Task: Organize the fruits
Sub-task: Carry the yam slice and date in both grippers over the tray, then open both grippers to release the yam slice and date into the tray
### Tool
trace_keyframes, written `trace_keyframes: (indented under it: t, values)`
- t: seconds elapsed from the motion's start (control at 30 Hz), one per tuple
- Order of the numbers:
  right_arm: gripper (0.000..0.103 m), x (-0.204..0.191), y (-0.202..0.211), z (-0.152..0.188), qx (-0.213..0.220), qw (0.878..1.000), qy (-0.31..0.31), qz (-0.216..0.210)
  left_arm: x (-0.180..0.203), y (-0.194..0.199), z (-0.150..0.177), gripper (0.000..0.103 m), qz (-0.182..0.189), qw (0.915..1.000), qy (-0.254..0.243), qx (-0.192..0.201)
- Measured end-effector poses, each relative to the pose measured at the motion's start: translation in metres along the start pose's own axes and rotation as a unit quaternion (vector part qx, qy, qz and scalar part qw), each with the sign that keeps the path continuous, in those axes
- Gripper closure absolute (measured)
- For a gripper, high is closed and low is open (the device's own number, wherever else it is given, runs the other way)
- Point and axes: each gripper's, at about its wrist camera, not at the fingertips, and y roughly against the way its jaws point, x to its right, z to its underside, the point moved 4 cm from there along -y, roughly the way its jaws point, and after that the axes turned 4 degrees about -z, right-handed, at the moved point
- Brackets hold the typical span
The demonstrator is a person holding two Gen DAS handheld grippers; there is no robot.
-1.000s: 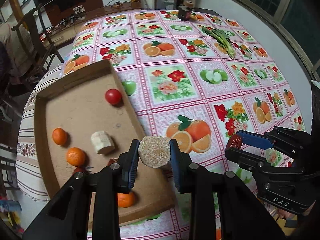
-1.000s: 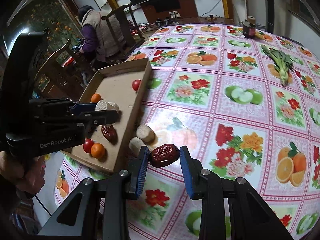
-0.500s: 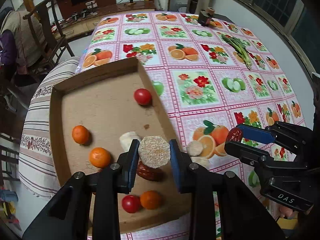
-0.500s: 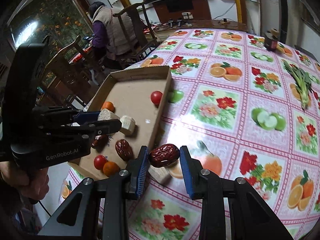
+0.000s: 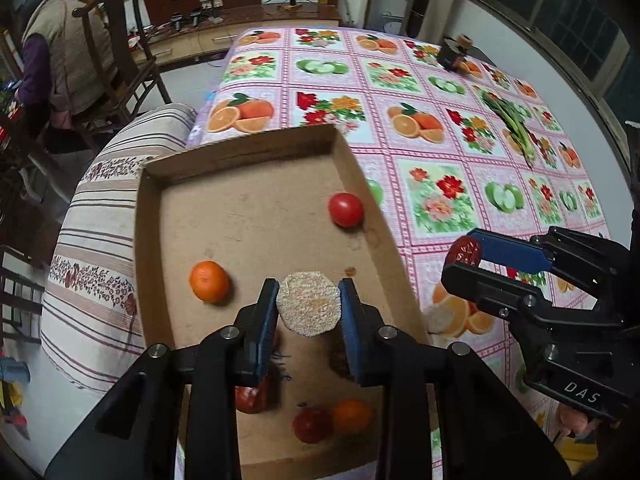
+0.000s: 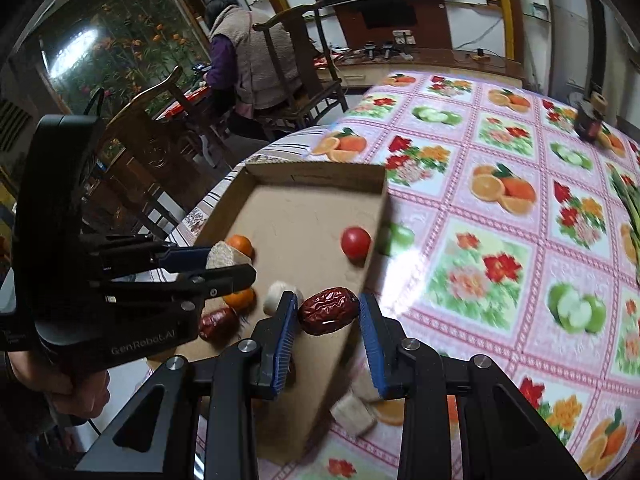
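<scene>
My left gripper (image 5: 309,307) is shut on a pale round sugarcane piece (image 5: 309,307) and holds it above the cardboard tray (image 5: 248,160). It also shows in the right wrist view (image 6: 224,258). My right gripper (image 6: 328,312) is shut on a wrinkled red date (image 6: 328,312) over the tray's right wall; it shows in the left wrist view (image 5: 466,249). In the tray lie a red tomato (image 5: 345,209), a mandarin (image 5: 209,281), another date (image 6: 218,323), a second tomato (image 5: 313,424) and another mandarin (image 5: 352,416).
Pale cane pieces (image 6: 354,414) lie on the fruit-print tablecloth (image 5: 440,184) right of the tray. A green fruit (image 6: 400,236) sits beside the tray's right wall. Green stalks (image 5: 510,124) and a dark jar (image 5: 454,54) are farther back. A person sits on a chair (image 6: 244,56) at the left.
Both grippers have moved left and forward over the tray, each still holding its piece. The tray now fills more of both views.
</scene>
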Motion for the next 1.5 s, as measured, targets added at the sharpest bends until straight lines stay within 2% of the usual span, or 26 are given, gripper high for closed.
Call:
trace_keyframes:
  t: [0.27, 0.5, 0.83, 1.4, 1.47, 1.5]
  values:
    - [0.071, -0.010, -0.032, -0.037, -0.008, 1.000, 0.020, -0.015, -0.036, -0.007, -0.013, 0.076, -0.008, 0.9992, 0.039, 0.002]
    - [0.071, -0.021, -0.075, -0.056, -0.035, 0.998, 0.037, -0.030, -0.071, -0.034, -0.024, 0.076, -0.019, 0.9962, 0.084, -0.017]
    - [0.071, -0.032, -0.120, -0.047, -0.074, 0.995, 0.049, -0.034, -0.085, -0.061, -0.023, 0.075, -0.022, 0.9939, 0.103, -0.035]
    - [0.068, -0.026, -0.134, -0.033, -0.099, 0.994, 0.045, -0.028, -0.083, -0.080, -0.018, 0.075, -0.024, 0.9933, 0.099, -0.053]
    - [0.061, -0.026, -0.136, -0.033, -0.099, 0.994, 0.045, -0.026, -0.081, -0.082, -0.017, 0.072, -0.022, 0.9930, 0.099, -0.060]
    - [0.060, -0.026, -0.135, -0.033, -0.098, 0.994, 0.045, -0.025, -0.081, -0.083, -0.016, 0.065, -0.025, 0.9928, 0.099, -0.063]
